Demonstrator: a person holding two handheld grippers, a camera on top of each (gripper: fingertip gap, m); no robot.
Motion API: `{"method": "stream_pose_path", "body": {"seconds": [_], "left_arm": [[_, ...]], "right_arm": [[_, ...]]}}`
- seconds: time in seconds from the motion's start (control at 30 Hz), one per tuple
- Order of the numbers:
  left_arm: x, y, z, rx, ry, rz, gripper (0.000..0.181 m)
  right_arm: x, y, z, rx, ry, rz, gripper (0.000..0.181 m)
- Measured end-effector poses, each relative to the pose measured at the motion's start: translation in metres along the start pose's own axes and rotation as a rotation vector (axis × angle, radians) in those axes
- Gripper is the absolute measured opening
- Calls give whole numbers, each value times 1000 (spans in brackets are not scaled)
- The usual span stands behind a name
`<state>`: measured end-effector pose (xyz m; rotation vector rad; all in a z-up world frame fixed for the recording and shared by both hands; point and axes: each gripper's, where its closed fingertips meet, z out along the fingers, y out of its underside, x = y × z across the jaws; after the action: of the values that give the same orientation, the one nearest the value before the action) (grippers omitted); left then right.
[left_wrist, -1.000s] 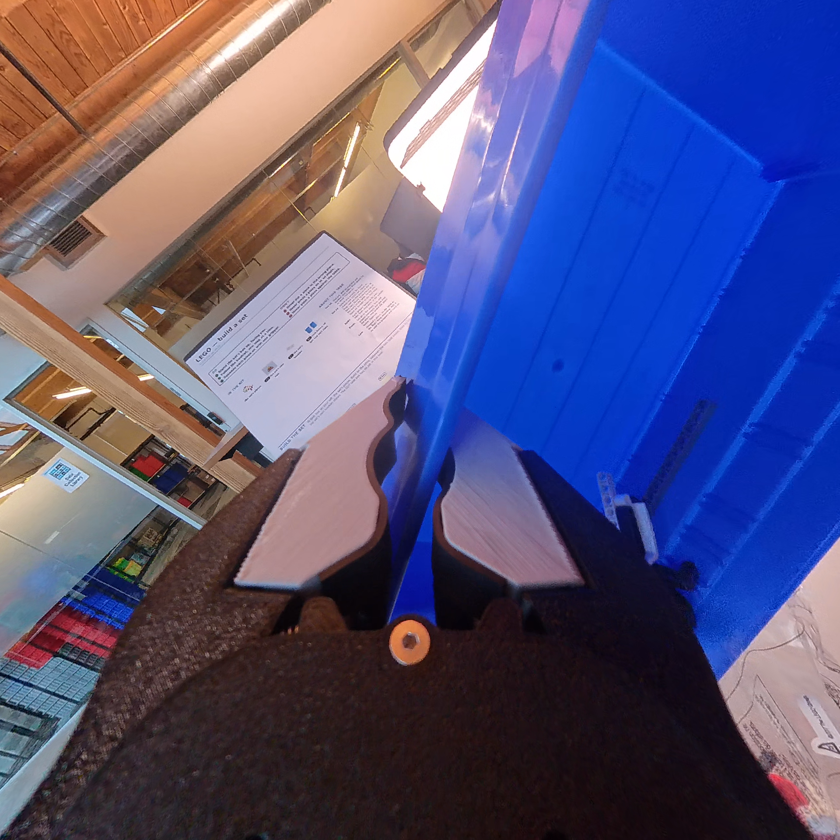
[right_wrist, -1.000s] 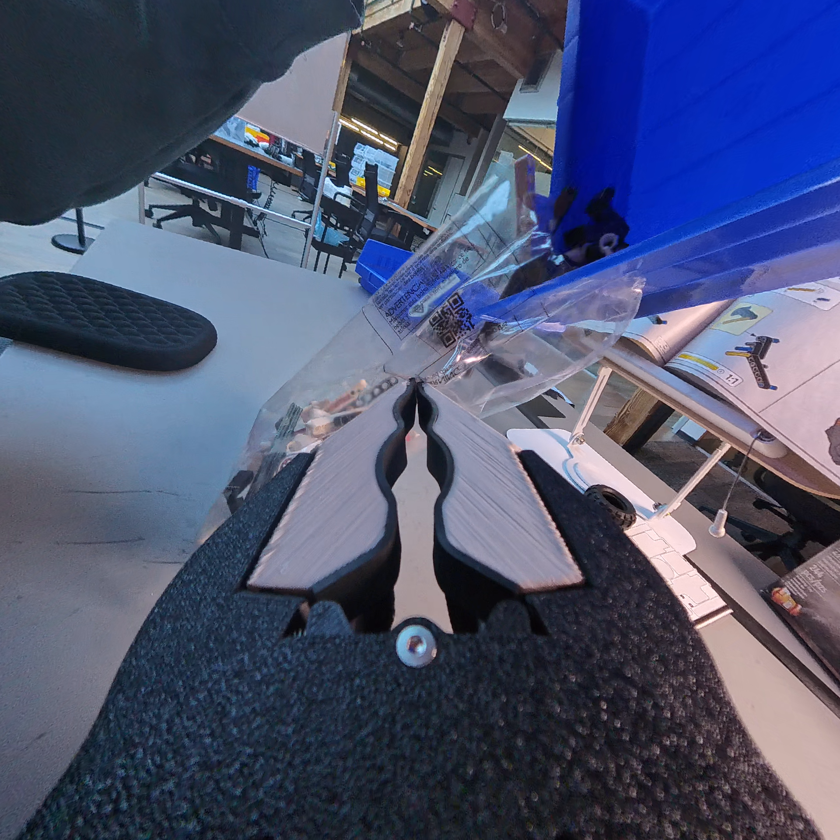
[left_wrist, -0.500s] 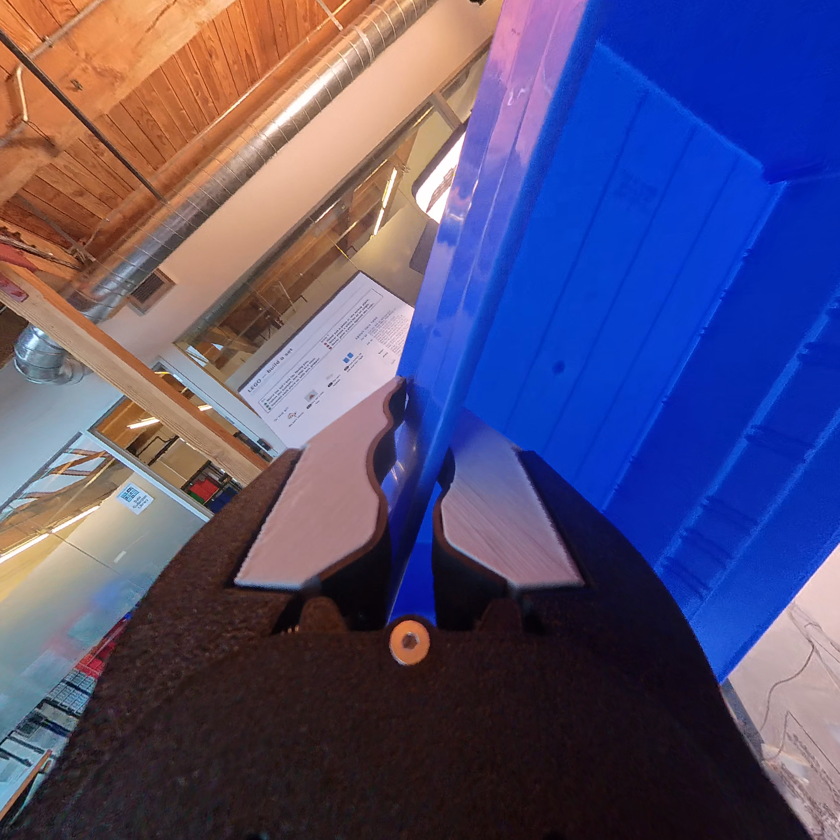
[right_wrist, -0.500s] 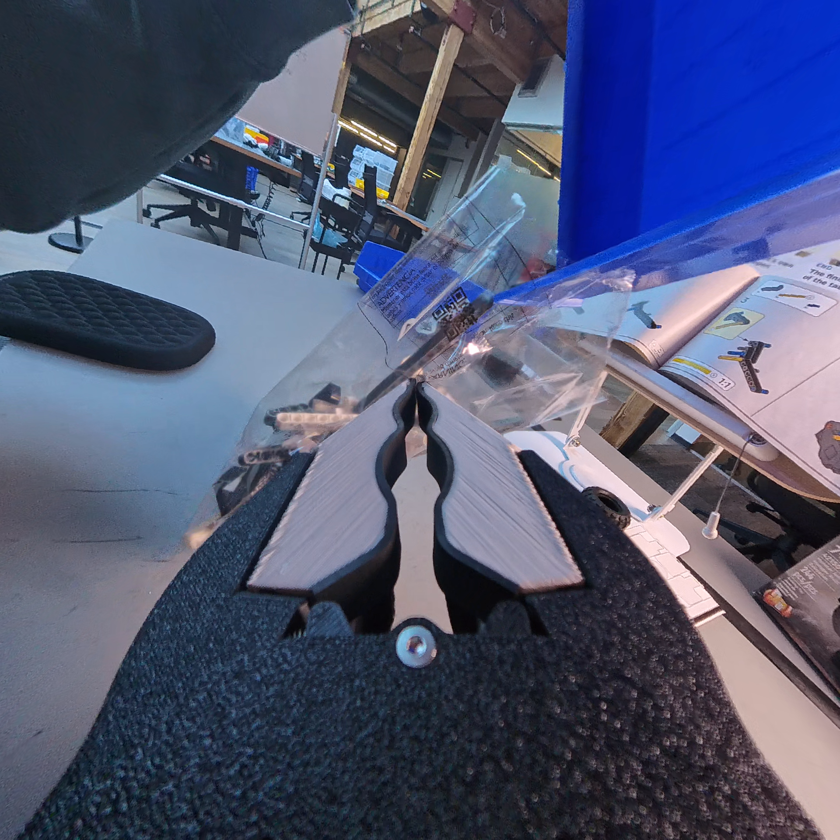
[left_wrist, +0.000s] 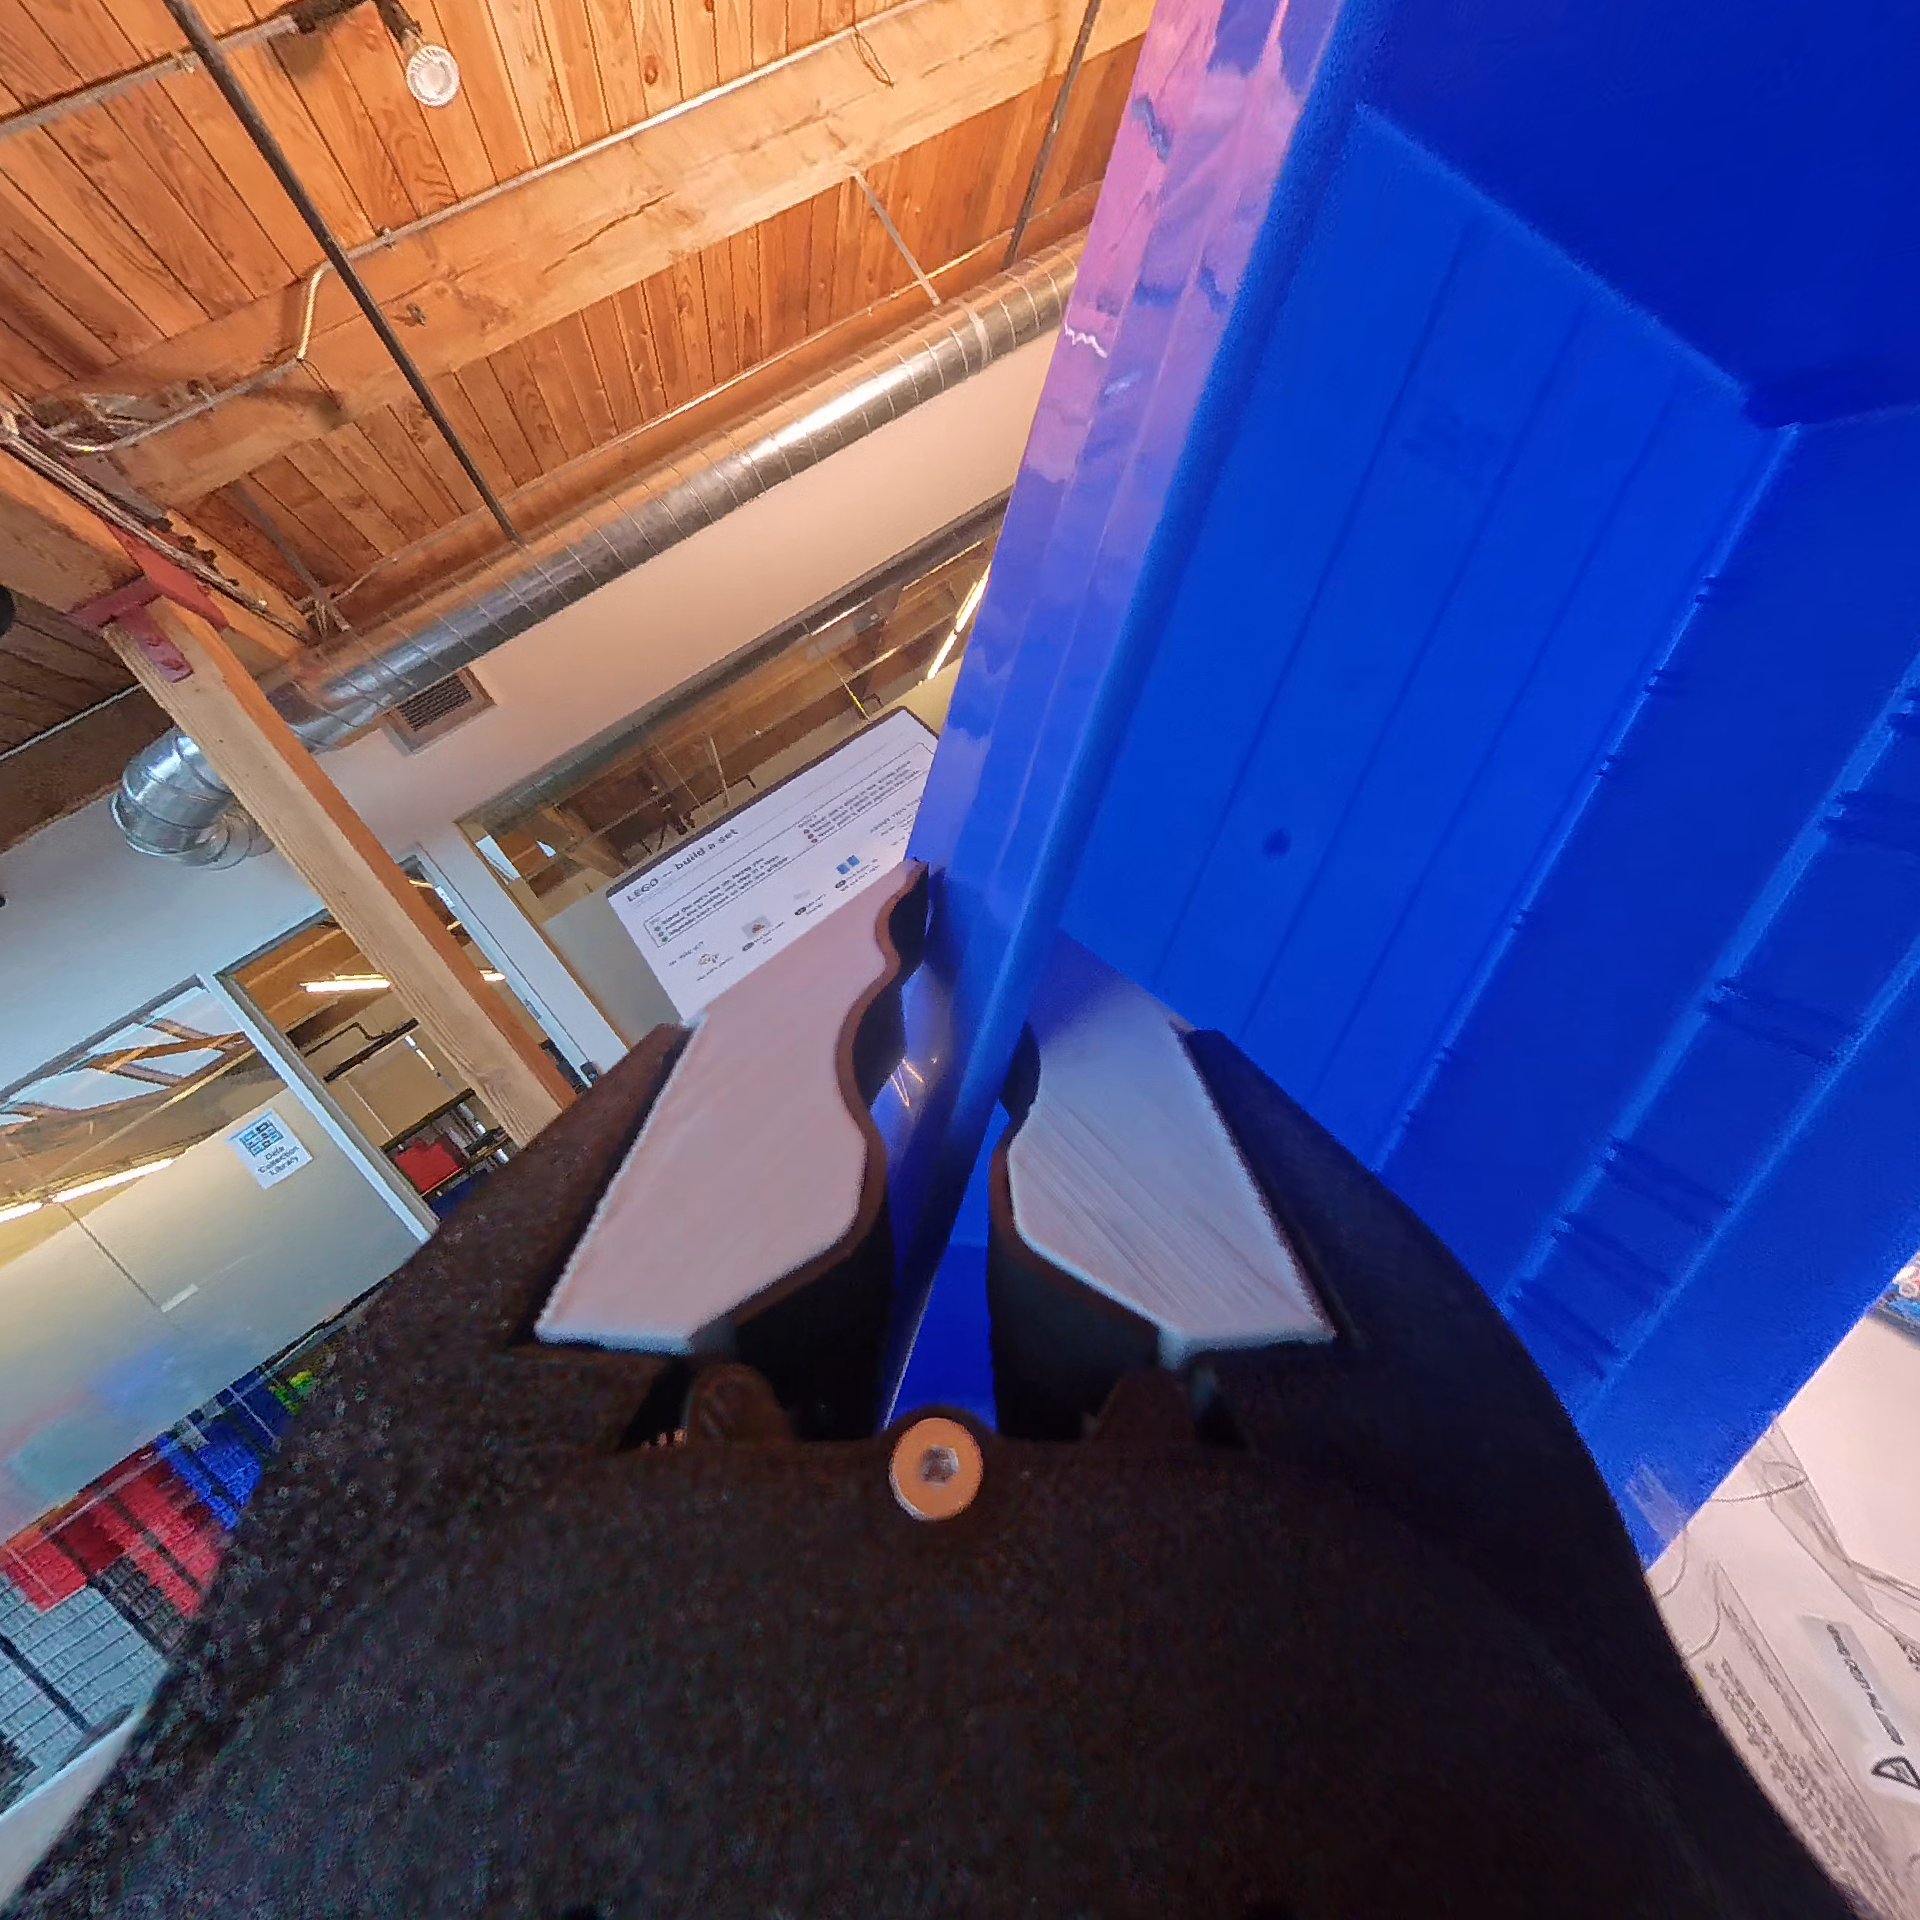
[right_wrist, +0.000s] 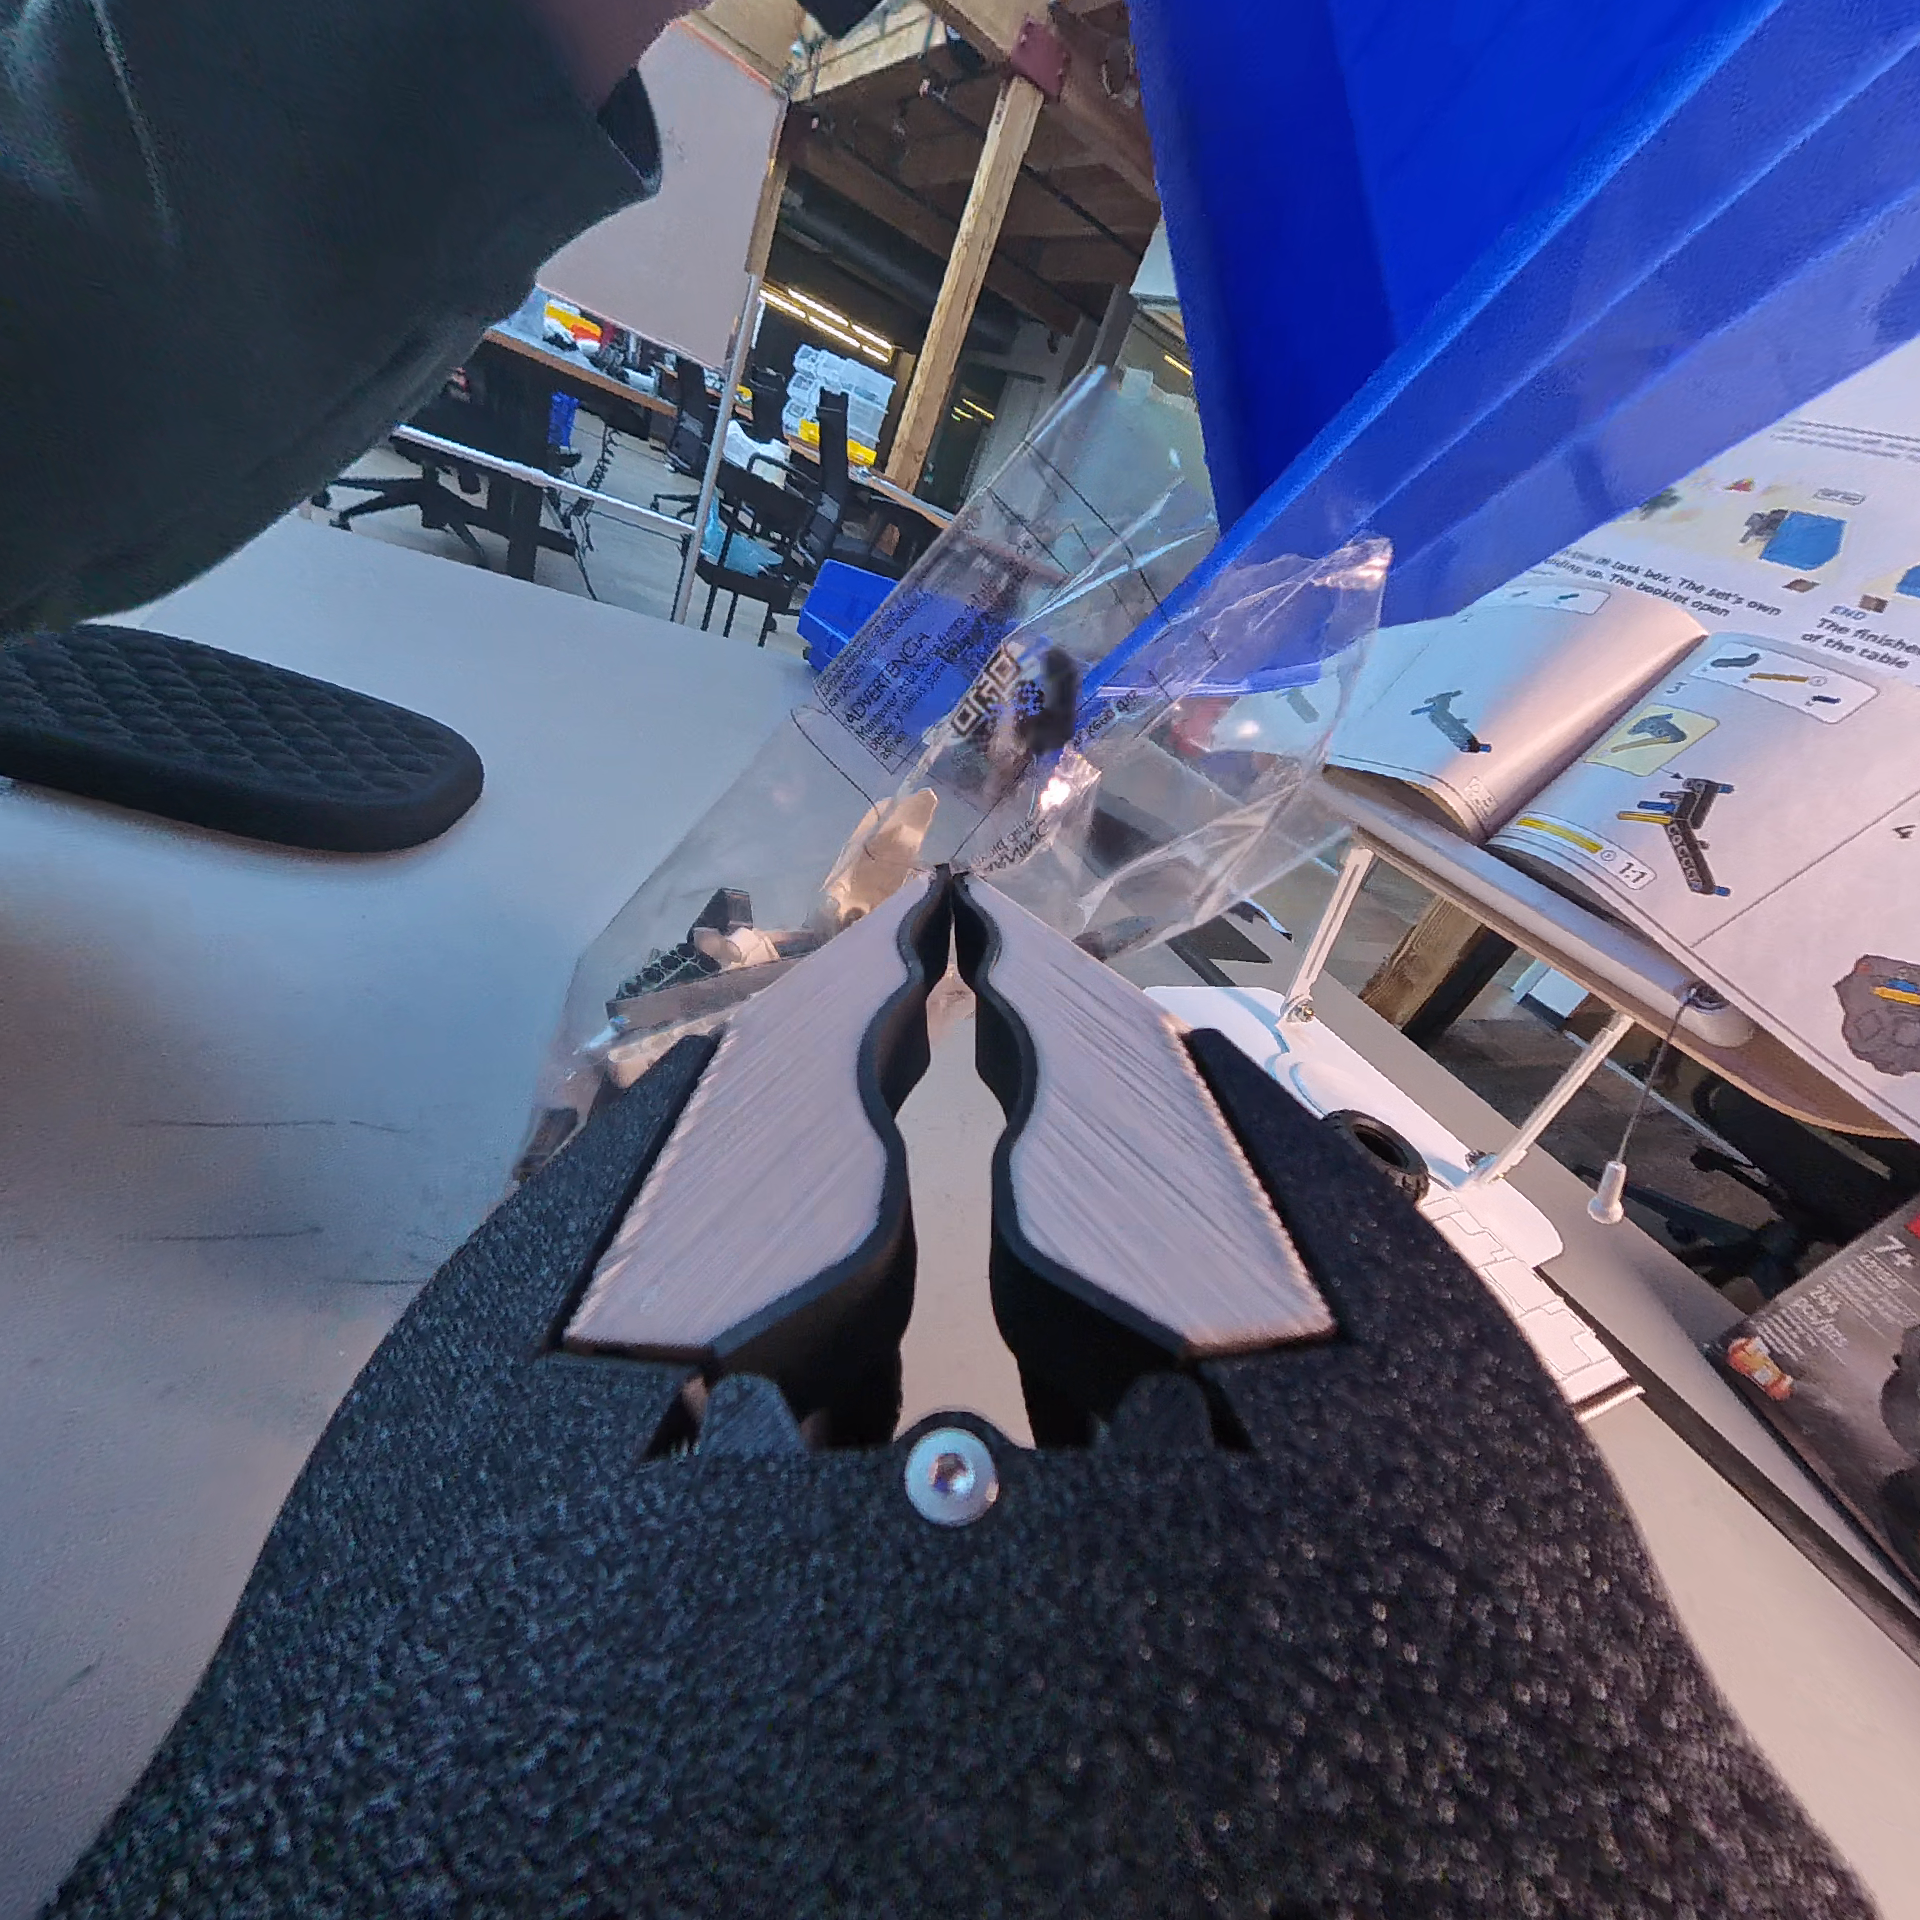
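The blue bin is glossy moulded plastic with a reflecting rim. The clear bag is thin, crinkled, shiny film. Each claw body is rough, grainy black plastic. The worktop looks matt grey; the booklet is smooth paper.

Above you runs a wooden plank ceiling with a silver duct beneath it — cream walls and glass partitions lie to the left. Far off, past a timber post, you see desks and black office chairs under strip lights.
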<state>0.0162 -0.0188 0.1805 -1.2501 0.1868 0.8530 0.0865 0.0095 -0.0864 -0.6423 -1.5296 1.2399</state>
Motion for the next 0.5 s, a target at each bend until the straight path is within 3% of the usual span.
{"method": "stream_pose_path", "body": {"seconds": [0.5], "left_arm": [[-9,-6,-22,143,-77,7,2]], "right_arm": [[1,-2,0,12,11,-6,0]]}}
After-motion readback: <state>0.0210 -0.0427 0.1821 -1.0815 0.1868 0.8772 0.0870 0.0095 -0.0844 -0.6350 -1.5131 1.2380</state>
